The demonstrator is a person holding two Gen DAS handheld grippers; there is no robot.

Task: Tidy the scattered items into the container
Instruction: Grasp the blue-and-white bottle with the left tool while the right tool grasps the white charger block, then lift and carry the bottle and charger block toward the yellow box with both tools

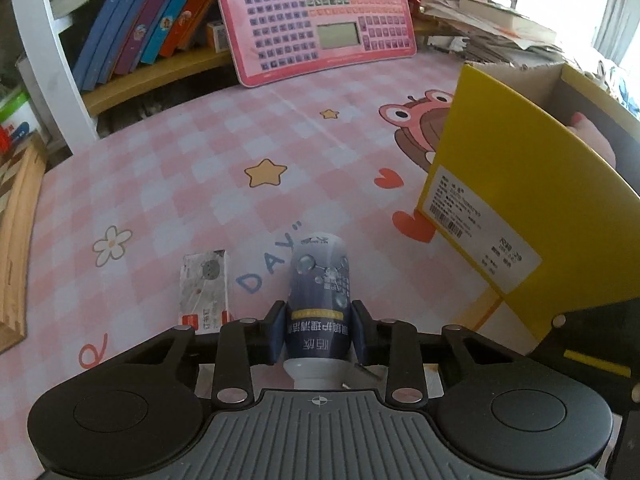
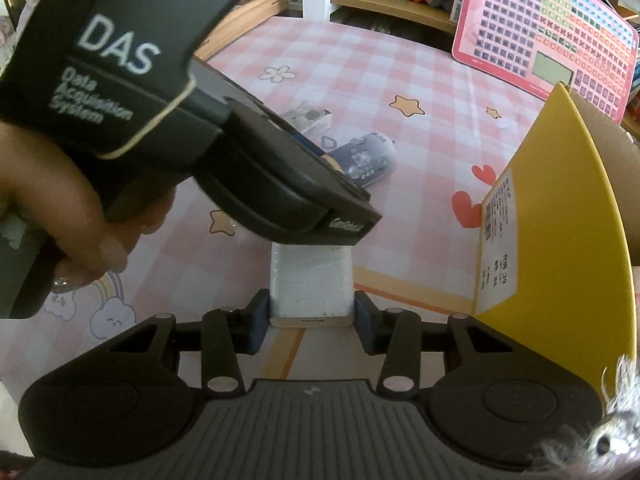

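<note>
My left gripper (image 1: 319, 330) clamps the bottle (image 1: 319, 292), right gripper (image 2: 307, 320) the white block (image 2: 311, 286); neither boxed (image 1: 520, 184), packet (image 1: 206, 288) left on desk (image 1: 180, 184).

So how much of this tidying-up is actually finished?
Barely begun. Nothing can be seen inside the yellow box, though its interior is mostly hidden. In hand: the left tongs are closed on a blue bottle, the right tongs on a white block. Both still sit on the table, as does a small packet, untouched.
</note>
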